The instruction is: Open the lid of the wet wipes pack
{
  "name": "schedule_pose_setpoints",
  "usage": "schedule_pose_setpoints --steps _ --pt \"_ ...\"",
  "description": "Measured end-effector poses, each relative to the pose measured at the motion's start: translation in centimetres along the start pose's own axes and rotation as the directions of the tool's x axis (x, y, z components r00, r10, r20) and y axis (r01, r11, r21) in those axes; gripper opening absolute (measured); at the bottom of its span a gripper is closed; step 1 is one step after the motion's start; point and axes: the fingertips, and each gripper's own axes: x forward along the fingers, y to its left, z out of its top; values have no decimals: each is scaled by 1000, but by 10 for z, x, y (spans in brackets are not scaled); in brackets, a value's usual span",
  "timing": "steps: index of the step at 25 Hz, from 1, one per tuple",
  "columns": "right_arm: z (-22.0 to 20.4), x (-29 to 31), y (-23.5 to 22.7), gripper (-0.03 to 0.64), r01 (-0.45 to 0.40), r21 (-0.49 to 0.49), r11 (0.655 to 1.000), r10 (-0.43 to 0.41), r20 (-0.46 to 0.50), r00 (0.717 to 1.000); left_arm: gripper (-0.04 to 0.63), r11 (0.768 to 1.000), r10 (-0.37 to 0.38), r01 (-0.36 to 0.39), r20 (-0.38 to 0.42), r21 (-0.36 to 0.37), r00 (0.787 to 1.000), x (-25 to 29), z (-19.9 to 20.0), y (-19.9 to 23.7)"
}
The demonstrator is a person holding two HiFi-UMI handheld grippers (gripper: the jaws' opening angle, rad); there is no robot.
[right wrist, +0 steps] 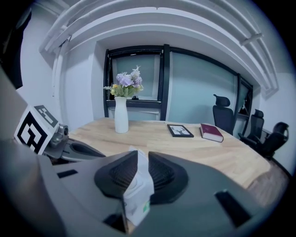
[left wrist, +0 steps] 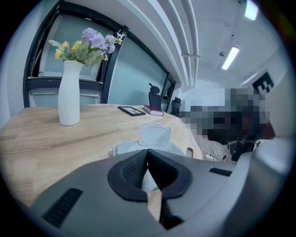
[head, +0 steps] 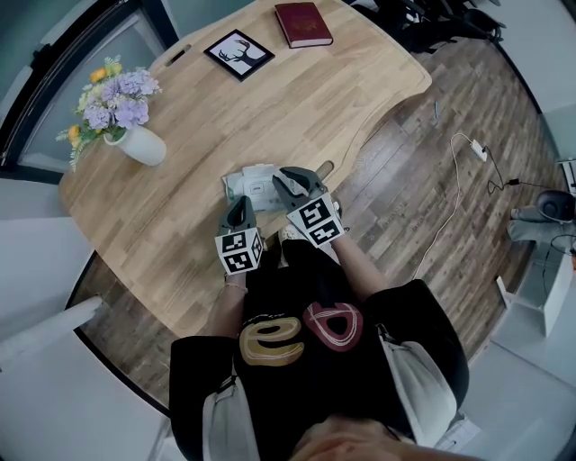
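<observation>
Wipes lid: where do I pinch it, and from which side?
Pinch the lid at its free top edge, by the small tab, coming down from above. It stands flipped up off the pack, hinge at the bottom, so that rim is likely the easiest edge for the jaws.

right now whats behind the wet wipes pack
Farther back: white vase with flowers, framed picture, red book. The pack's near side is hidden by the left gripper and right gripper.
</observation>
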Motion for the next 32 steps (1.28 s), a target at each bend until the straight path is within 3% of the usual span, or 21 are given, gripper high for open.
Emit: schedule_pose_setpoints --steps 9,15,32 --pt "-15 -15 14 66 49 44 998 -50 24 998 14 1000 -18 17 44 12 999 -10 13 -6" --pt "-20 -22 17 16 98 125 987 -104 45 994 14 999 -30 29 43 26 999 -14 12 -8" --pt "-27 -22 24 9 143 74 987 -145 20 989 14 994 -74 71 46 79 996 -16 18 -14"
